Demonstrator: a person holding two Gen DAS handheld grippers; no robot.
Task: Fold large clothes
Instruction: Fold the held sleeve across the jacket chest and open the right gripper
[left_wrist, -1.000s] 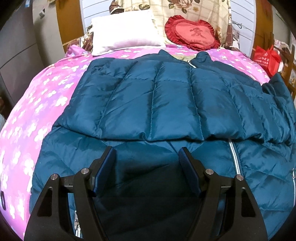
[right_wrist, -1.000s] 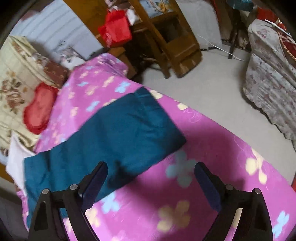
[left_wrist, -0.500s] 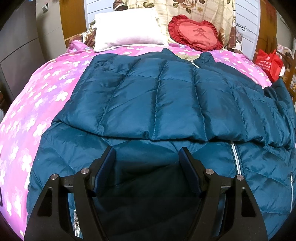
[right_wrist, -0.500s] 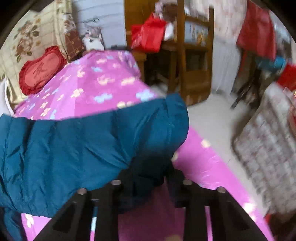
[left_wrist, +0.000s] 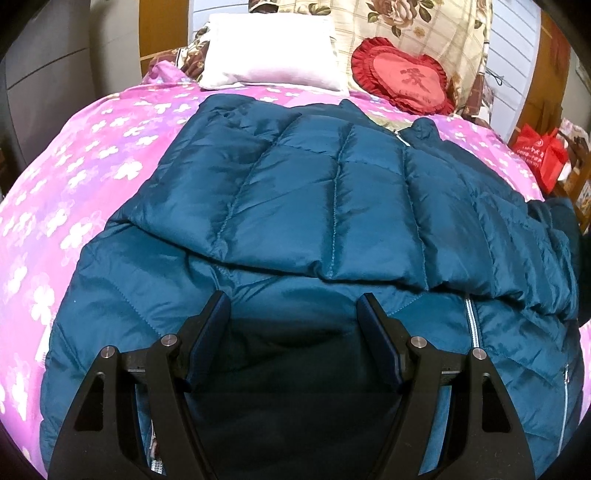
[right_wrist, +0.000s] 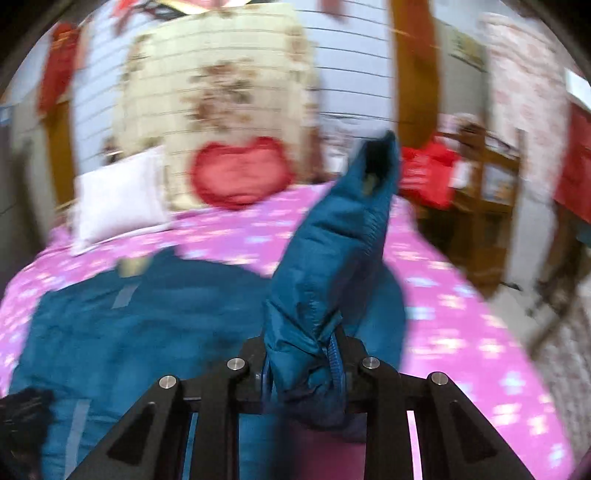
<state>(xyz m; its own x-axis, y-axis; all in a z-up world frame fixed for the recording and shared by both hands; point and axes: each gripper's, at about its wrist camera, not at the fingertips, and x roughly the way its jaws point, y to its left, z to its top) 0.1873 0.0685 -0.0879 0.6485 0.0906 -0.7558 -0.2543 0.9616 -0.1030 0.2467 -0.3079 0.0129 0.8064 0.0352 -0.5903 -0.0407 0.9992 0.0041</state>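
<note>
The pink bedspread carries your teal jacket across the bed's middle, one sleeve folded over its body. Your left gripper hovers spread wide over the hem; your right gripper is clamped on the raised sleeve.

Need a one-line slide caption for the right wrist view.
Right hand-held gripper shut on the teal jacket's sleeve, lifted above the pink floral bedspread.
</note>
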